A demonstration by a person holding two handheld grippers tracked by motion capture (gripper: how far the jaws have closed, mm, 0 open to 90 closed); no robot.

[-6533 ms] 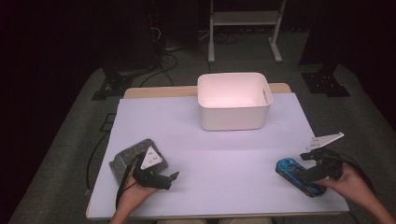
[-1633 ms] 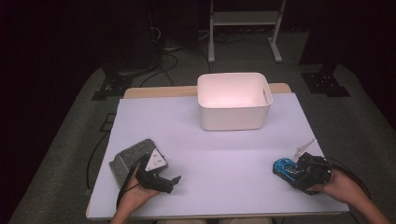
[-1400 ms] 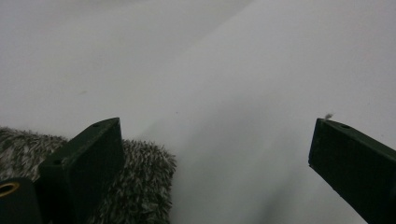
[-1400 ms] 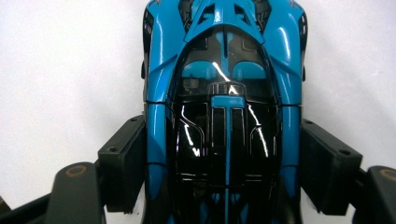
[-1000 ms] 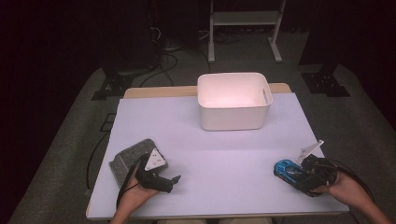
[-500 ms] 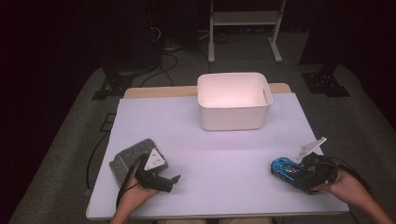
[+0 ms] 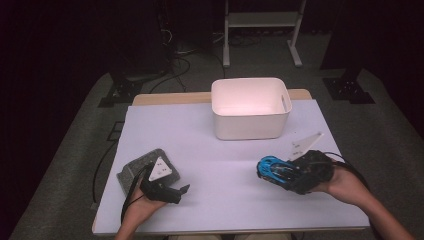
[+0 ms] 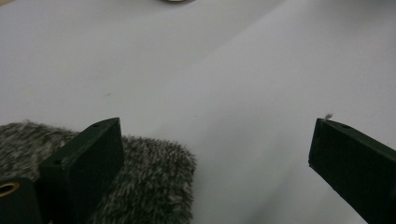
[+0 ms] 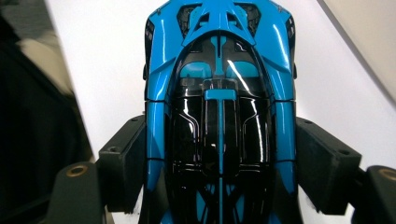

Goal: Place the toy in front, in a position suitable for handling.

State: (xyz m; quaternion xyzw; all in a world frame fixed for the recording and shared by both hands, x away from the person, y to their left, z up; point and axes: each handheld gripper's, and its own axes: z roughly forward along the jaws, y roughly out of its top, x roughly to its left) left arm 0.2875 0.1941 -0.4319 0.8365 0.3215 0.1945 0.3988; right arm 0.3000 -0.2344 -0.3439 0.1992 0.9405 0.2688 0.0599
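Your right claw [image 9: 219,168] clamps the blue car [image 9: 219,116] across its flanks, seemingly ready to lift toward the bin [image 7: 251,107] ahead. Your left claw [image 8: 215,158] rests spread wide, cloth [image 8: 140,186] beneath one jaw.

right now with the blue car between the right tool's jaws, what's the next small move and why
Probably lift the right tool straight up a little. Its jaws sit against both sides of the blue toy car, so the grip looks set. The white bin stands open farther back on the table, a likely place to carry it.
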